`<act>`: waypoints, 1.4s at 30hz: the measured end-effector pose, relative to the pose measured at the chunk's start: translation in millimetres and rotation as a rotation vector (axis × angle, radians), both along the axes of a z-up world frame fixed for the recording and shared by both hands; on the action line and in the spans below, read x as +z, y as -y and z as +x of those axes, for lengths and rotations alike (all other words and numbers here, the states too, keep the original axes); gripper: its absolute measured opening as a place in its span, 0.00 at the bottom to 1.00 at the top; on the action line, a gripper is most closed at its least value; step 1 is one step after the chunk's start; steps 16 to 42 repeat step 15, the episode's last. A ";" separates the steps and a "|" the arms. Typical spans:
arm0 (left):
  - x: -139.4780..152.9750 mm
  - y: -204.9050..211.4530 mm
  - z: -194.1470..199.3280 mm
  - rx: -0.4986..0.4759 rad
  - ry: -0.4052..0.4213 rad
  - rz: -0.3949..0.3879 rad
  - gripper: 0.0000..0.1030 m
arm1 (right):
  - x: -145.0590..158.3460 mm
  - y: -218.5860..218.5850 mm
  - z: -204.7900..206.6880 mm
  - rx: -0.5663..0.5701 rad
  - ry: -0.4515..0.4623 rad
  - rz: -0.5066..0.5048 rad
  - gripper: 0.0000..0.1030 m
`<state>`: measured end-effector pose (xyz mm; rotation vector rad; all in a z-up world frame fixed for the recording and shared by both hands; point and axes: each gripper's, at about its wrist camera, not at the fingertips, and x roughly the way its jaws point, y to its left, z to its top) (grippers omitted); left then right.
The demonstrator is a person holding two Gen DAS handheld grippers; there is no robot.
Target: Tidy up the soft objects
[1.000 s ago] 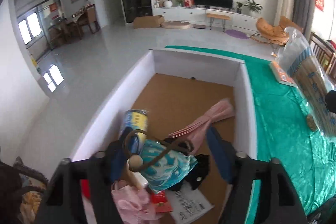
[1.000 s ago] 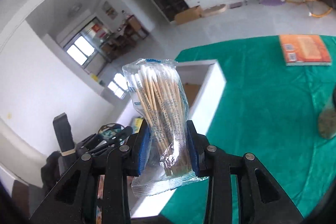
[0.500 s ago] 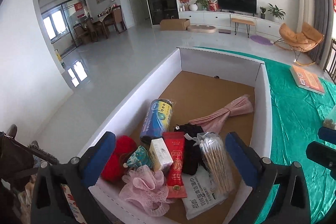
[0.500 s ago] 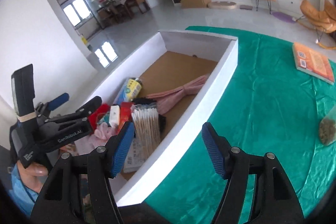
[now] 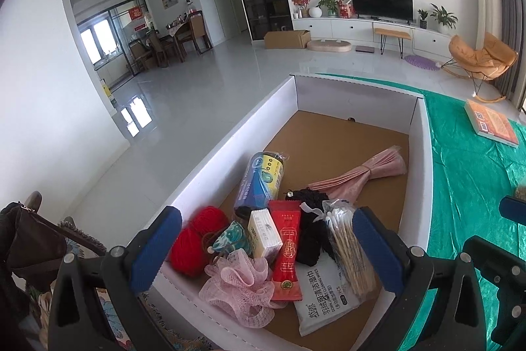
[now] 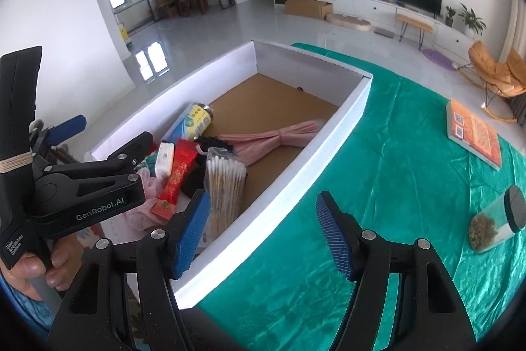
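Left gripper hanging fully spread over the near end of the white box, nothing between its pads. Right gripper also released and empty, hovering above the box's right wall and the green cloth.

Soft items lying clustered at the 6 o'clock end of the box, seen from the left wrist:
- cotton-swab bag at 5 o'clock, resting on a wet-wipes pack
- red sachet in the middle, touching a black fabric bundle
- small tissue pack just beside the sachet at 9 o'clock
- pink bath pouf at 7 o'clock
- two red yarn balls against the left wall
- teal pouch between yarn and tissue pack
- blue roll at 11 o'clock of the cluster
- pink folded cloth at 1 o'clock, apart from the rest, lying diagonally

Far end of the box floor showing bare cardboard.

Standing in the way, right wrist view: box's right wall running between right gripper and the items; left gripper body at 9 o'clock, held by a hand.

On the cloth, well apart from the box: orange book at 2 o'clock, tipped jar at 3 o'clock.
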<state>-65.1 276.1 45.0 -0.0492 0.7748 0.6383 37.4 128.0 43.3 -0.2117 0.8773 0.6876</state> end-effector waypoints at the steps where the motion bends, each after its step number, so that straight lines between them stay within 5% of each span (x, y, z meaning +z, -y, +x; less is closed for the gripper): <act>1: -0.2 -0.1 -0.6 0.002 0.000 0.002 1.00 | -0.4 -1.5 -0.5 0.004 0.002 -0.006 0.69; 42: -2.6 -2.3 -5.3 0.003 0.022 -0.031 1.00 | -4.2 -5.1 -6.2 0.014 0.013 -0.035 0.68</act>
